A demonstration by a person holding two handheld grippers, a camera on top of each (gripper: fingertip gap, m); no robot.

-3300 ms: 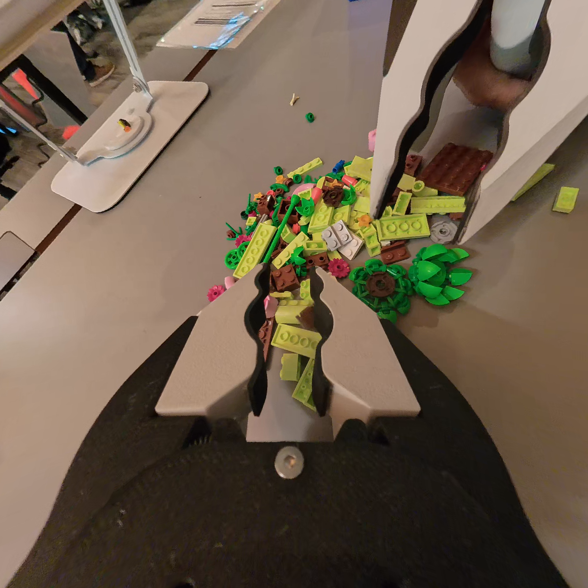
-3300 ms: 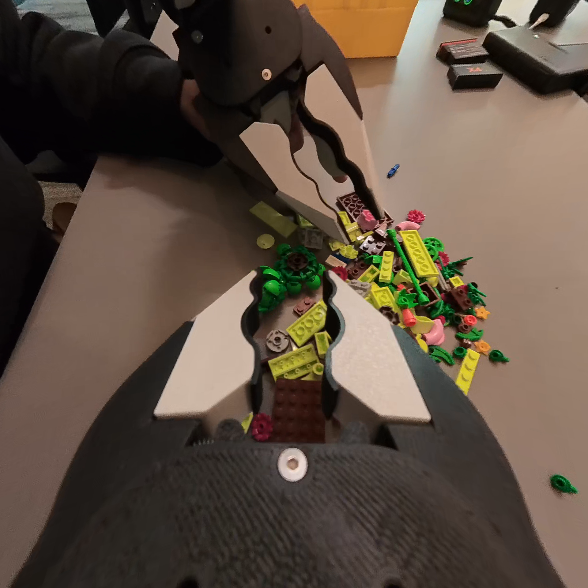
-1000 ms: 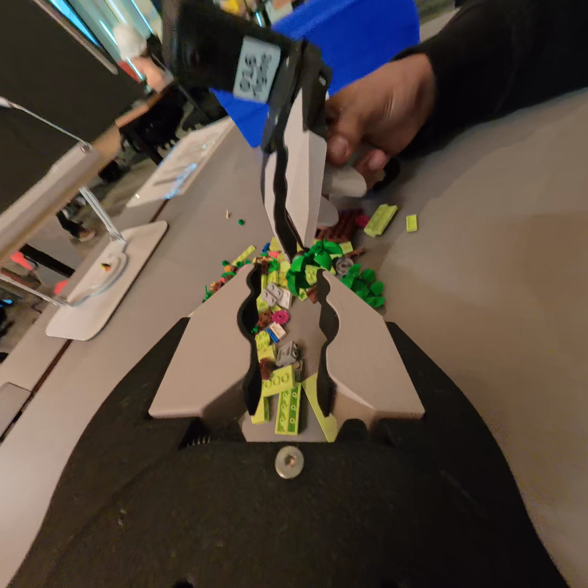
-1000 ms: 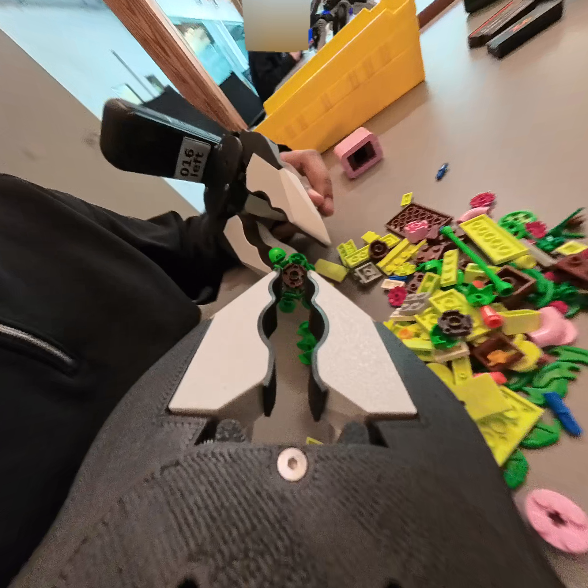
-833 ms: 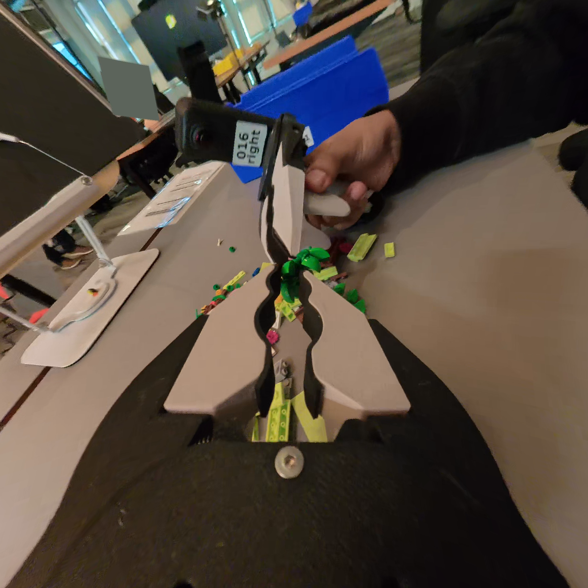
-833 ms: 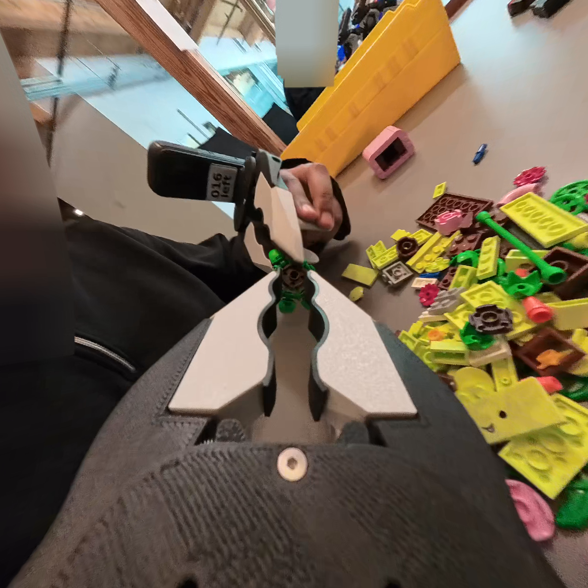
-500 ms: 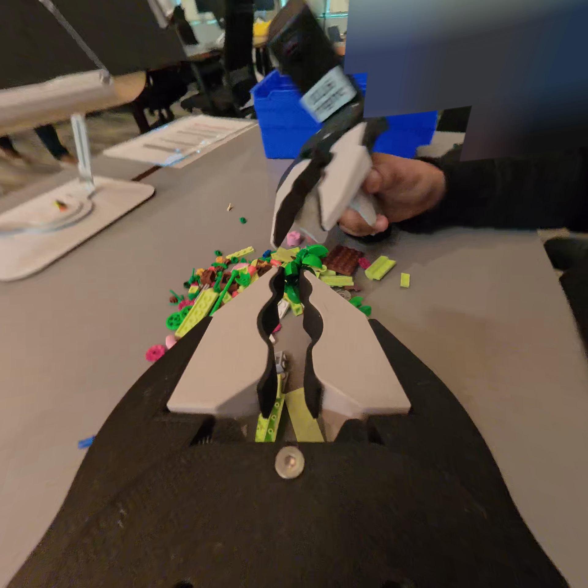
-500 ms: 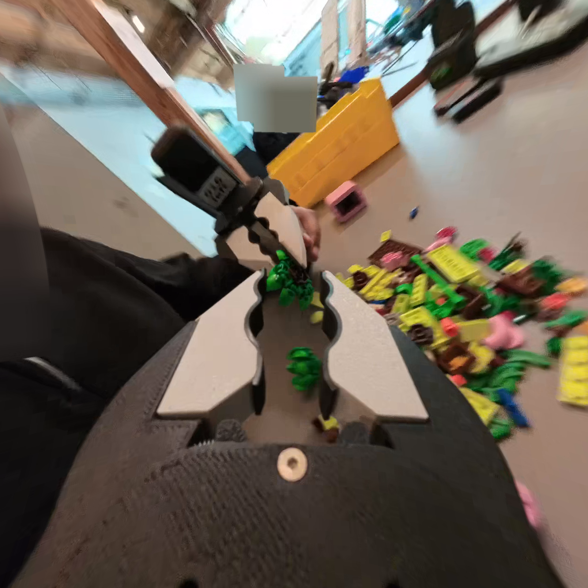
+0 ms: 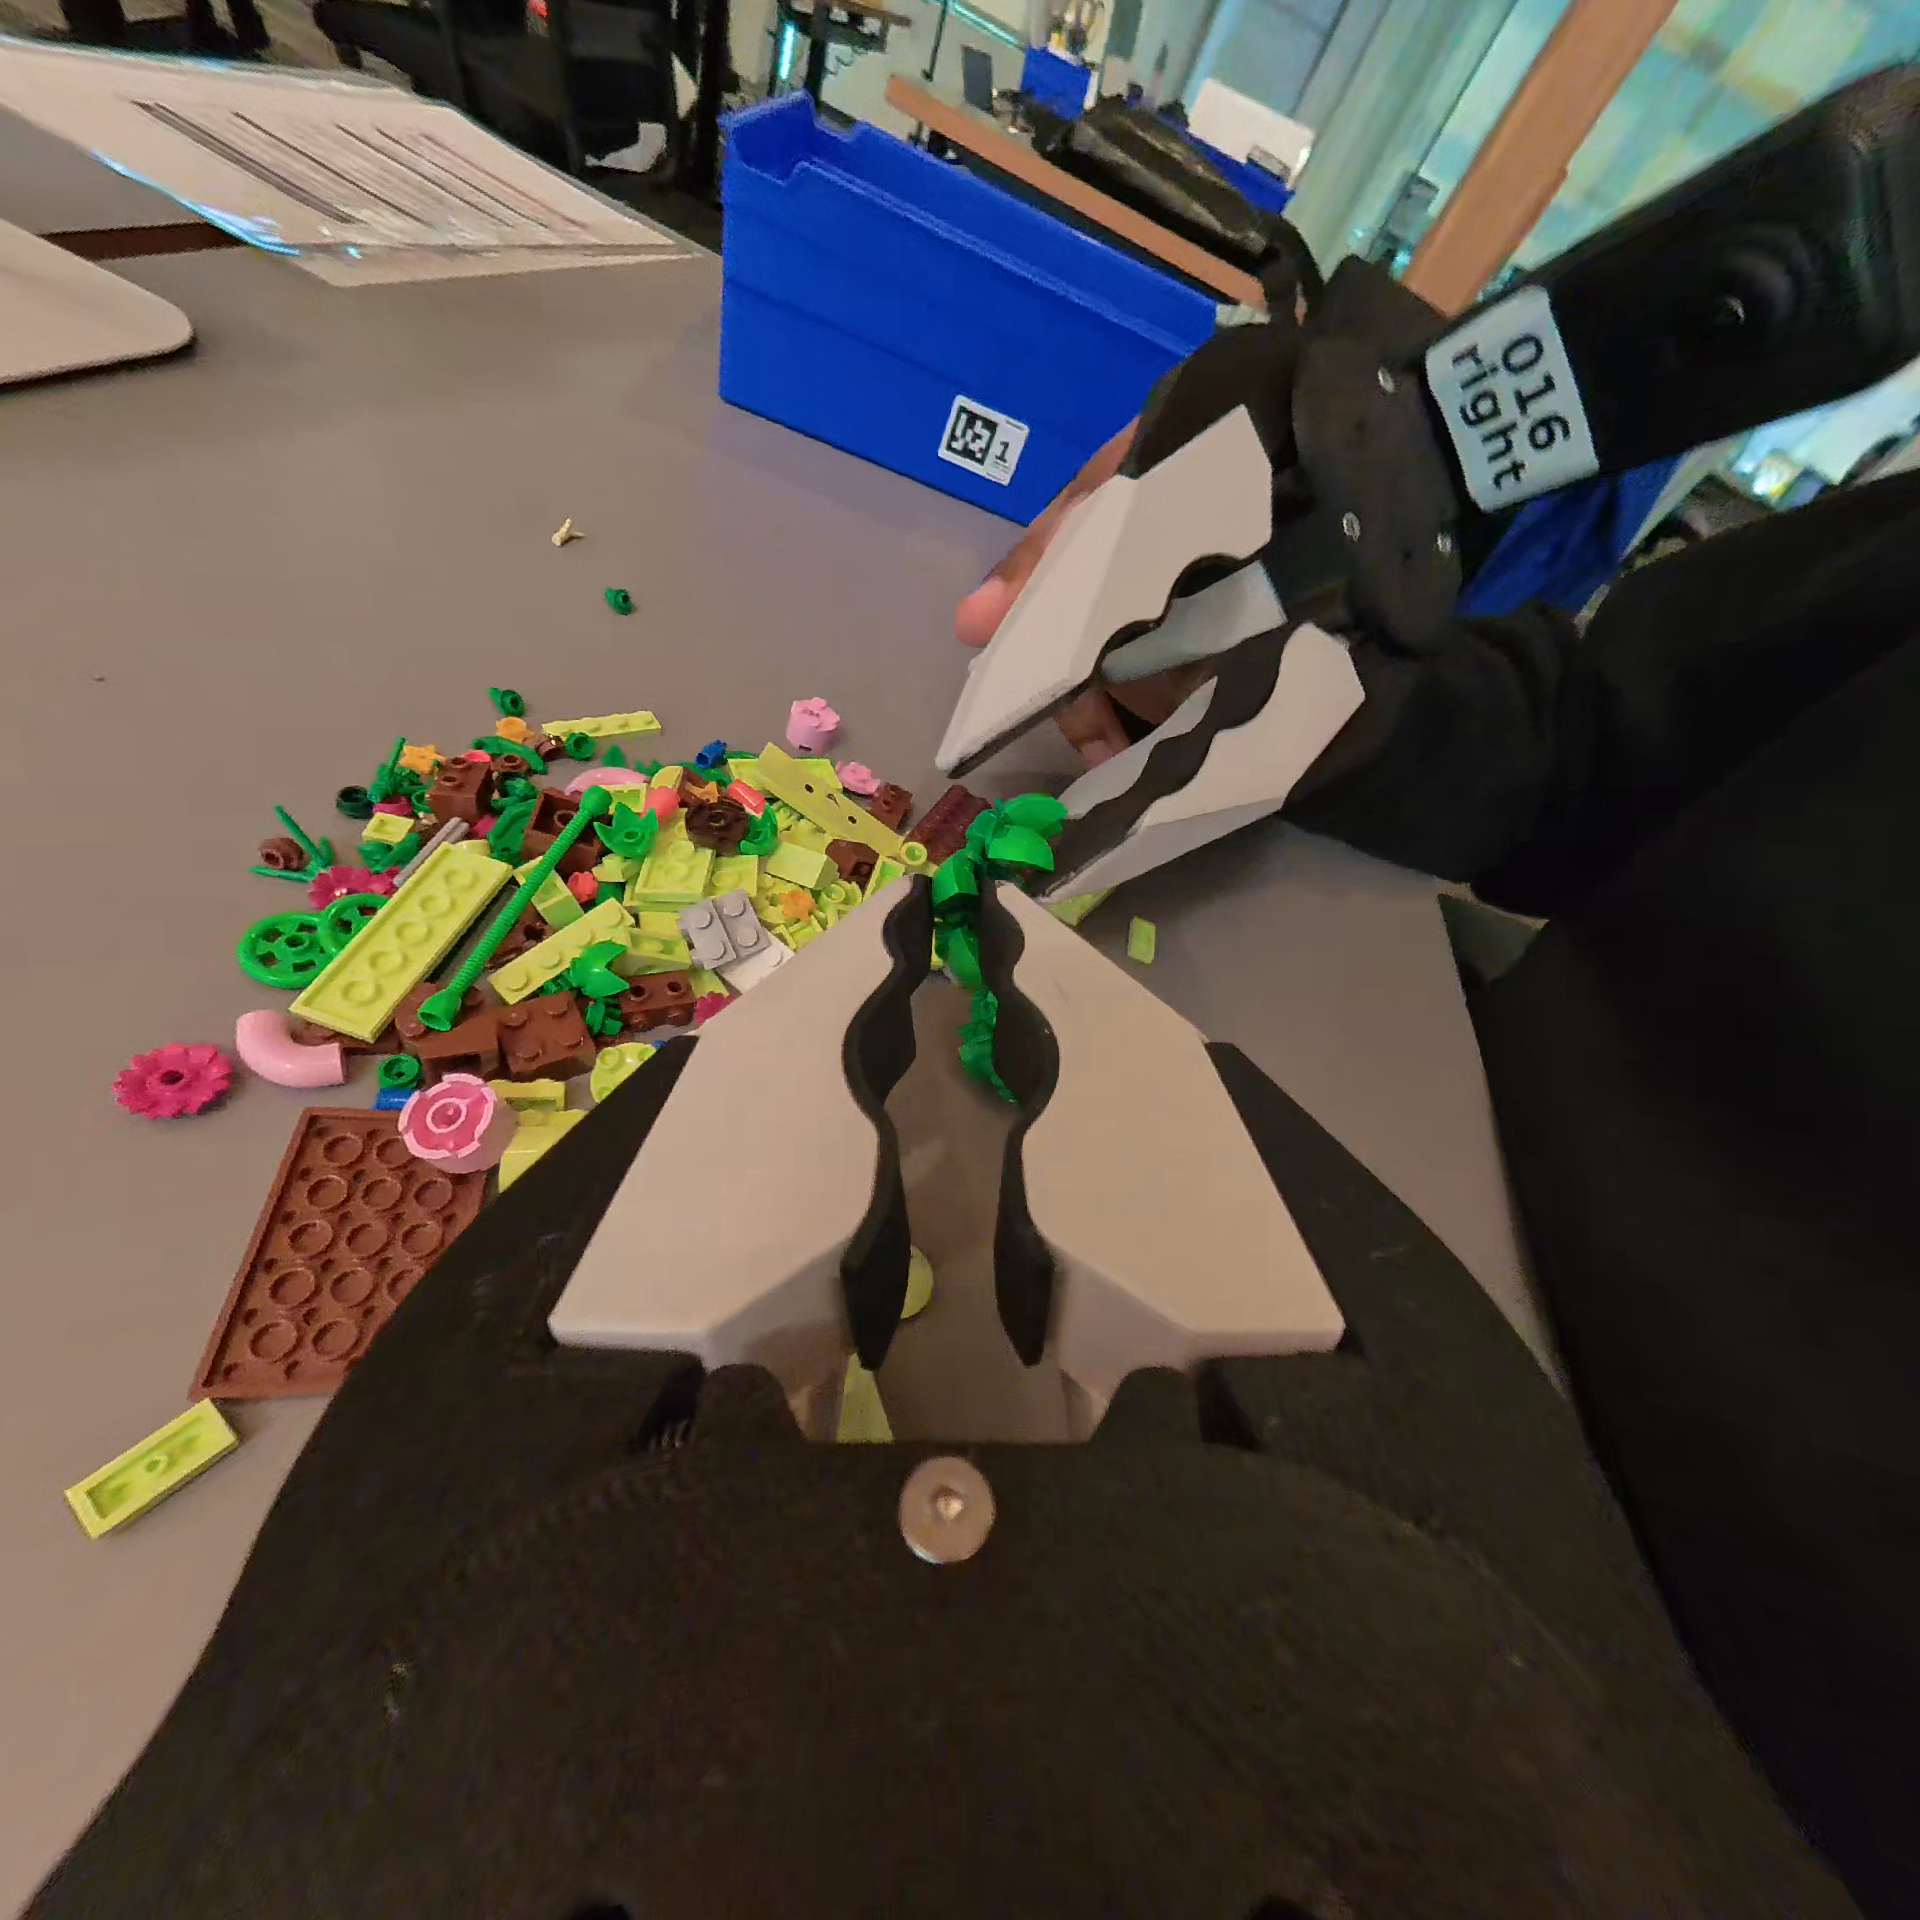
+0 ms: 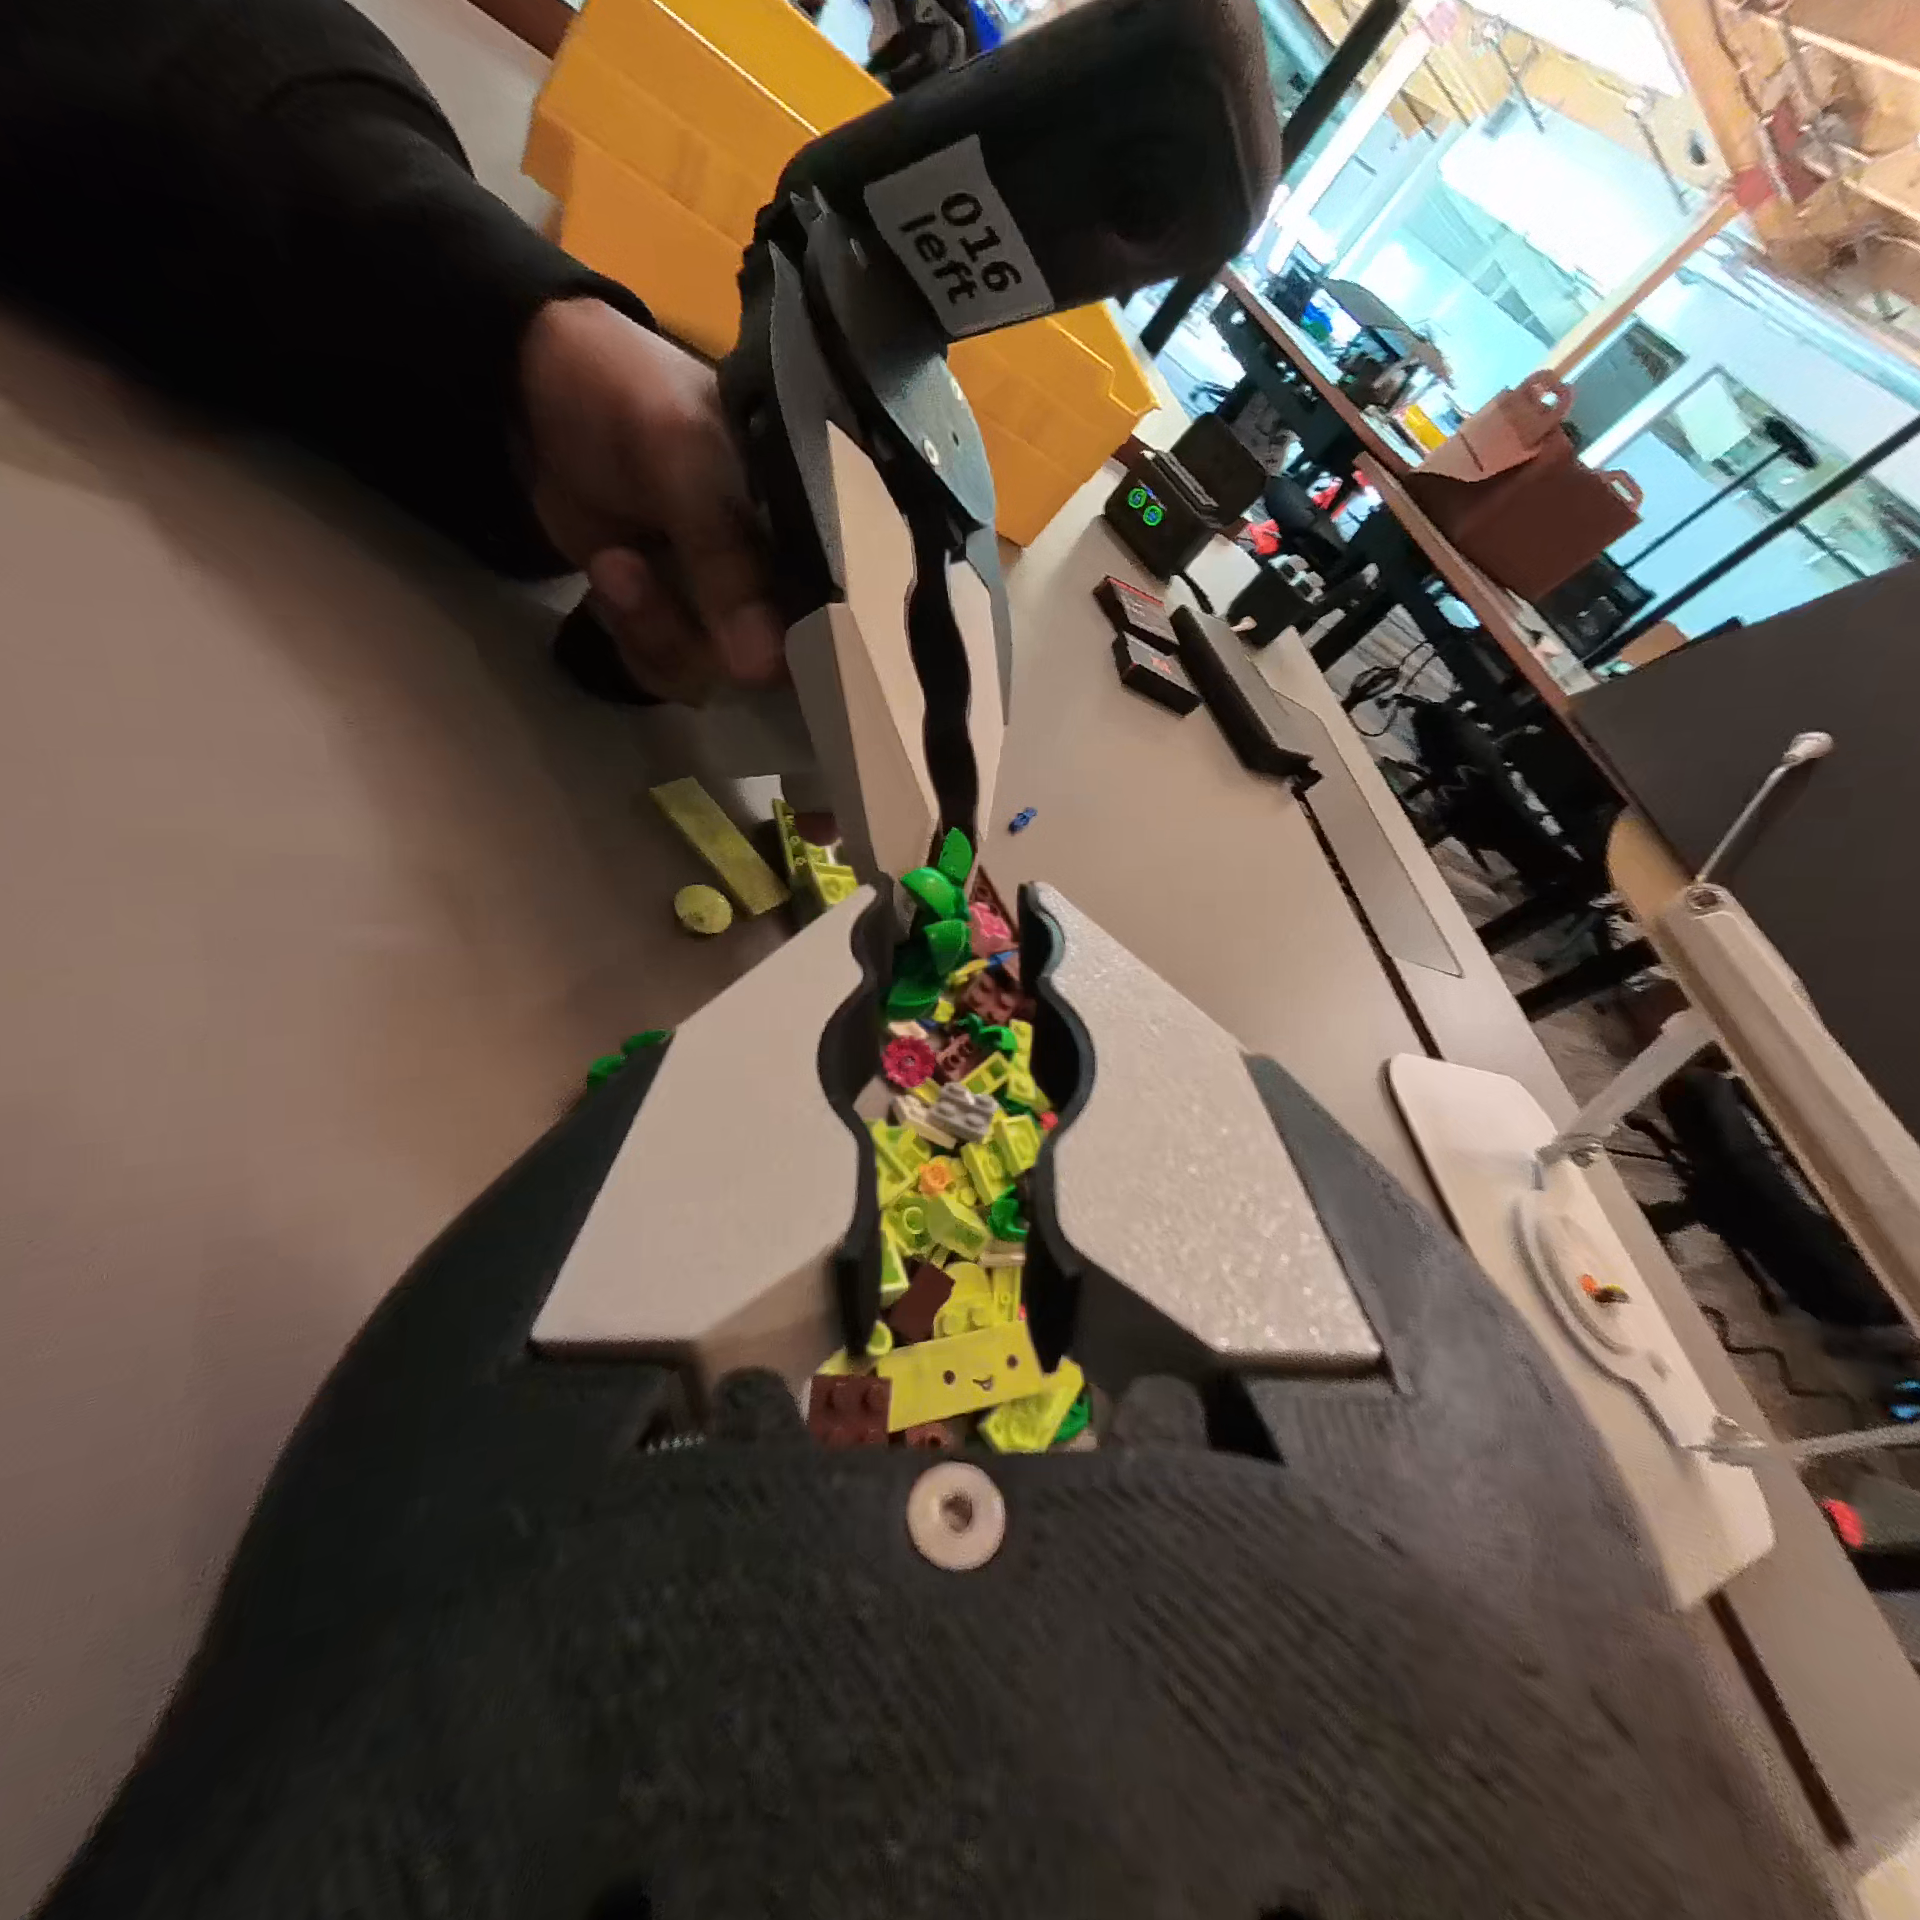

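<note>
**Leafy green piece pinched in my left fingers above the brick pile**

My left gripper (image 9: 951, 899) is closed on a green leaf cluster (image 9: 987, 852) of toy bricks, held at the very tips, with leaves sticking out past them and trailing back between the fingers. My right gripper (image 10: 940, 914) stands spread apart; in its own view the leaf cluster (image 10: 925, 935) sits just at its left fingertip, but I cannot tell whether it touches. Below lies a loose pile of toy bricks (image 9: 582, 914) on the grey desk (image 9: 312, 540): lime plates, brown blocks, a long green stem (image 9: 520, 914), pink flowers. A brown studded plate (image 9: 332, 1247) rests at the pile's near left edge. A blue bin (image 9: 935, 332) stands at the far side, and a yellow bin (image 10: 675, 177) beyond my left hand (image 10: 644, 499).
</note>
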